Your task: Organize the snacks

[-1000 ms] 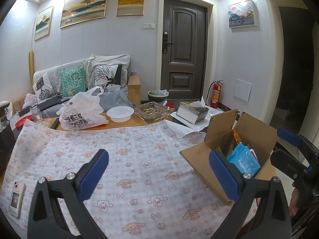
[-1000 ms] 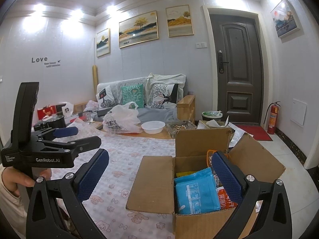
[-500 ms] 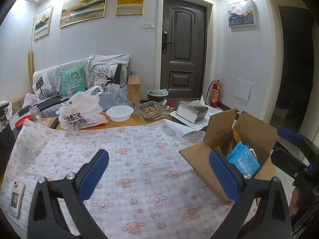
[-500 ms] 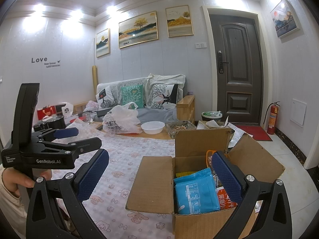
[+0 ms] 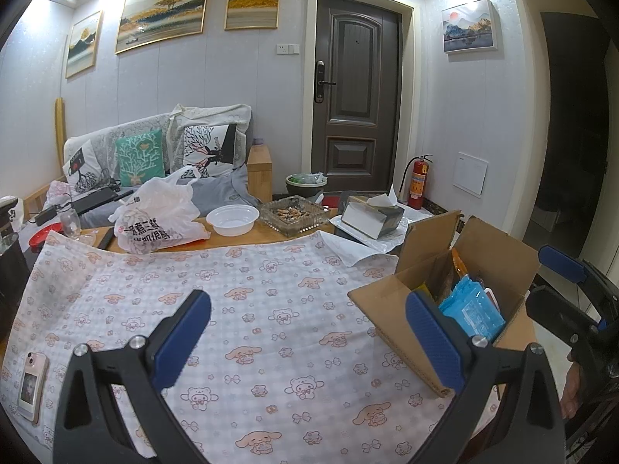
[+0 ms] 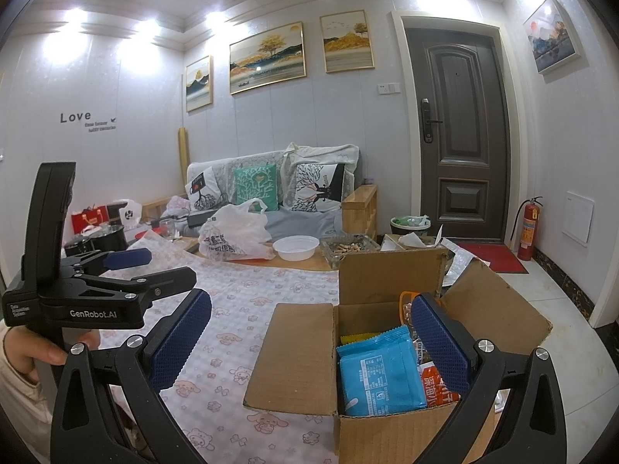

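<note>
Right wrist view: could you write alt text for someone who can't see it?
An open cardboard box of snack packets, a blue packet on top, sits on a table with a cartoon-print cloth. The right tongs hang open in front of it, with the left tongs open at left.

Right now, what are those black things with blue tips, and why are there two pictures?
They are two hand-held grabbers, one in each of a person's hands, each with a camera looking along its jaws. One picture comes from the left gripper, the other from the right gripper. Both are open and hold nothing. Below lies a cartoon-print tablecloth, and on it stands an open brown cardboard box holding snacks, with a blue snack packet on top. A pink phone lies near the cloth's left edge.
</note>
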Motion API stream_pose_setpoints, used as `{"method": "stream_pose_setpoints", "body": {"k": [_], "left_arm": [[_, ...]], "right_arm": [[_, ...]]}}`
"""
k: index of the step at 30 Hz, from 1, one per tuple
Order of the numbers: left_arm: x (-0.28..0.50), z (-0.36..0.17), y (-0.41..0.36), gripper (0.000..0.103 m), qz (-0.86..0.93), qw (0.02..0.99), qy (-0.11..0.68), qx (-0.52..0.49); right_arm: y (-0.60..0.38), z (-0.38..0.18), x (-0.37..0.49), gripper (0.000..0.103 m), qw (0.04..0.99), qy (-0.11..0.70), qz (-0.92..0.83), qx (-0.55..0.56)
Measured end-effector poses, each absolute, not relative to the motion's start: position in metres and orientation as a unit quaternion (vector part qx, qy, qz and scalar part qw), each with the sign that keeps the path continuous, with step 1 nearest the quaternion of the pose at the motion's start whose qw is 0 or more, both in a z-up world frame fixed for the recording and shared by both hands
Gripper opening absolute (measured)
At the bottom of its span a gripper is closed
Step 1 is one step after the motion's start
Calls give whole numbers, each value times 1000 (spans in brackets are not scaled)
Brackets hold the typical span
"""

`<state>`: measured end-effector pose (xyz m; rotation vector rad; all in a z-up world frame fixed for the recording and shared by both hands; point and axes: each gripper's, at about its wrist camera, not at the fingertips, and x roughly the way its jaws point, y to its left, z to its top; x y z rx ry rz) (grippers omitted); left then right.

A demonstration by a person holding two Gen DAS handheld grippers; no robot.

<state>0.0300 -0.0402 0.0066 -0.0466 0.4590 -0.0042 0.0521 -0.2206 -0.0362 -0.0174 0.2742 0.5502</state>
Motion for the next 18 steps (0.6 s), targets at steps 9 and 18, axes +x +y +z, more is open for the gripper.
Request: {"method": "stream_pose_setpoints", "body": {"k": [9,18], "left_arm": [[30,7,-40,100,-2,973,228,-23],[29,5,-39,100,-4,973,229,-22]], "right_arm": [[-222,-36,52,103,953,134,271,-8],[-221,-36,52,103,953,135,271,-8]]}}
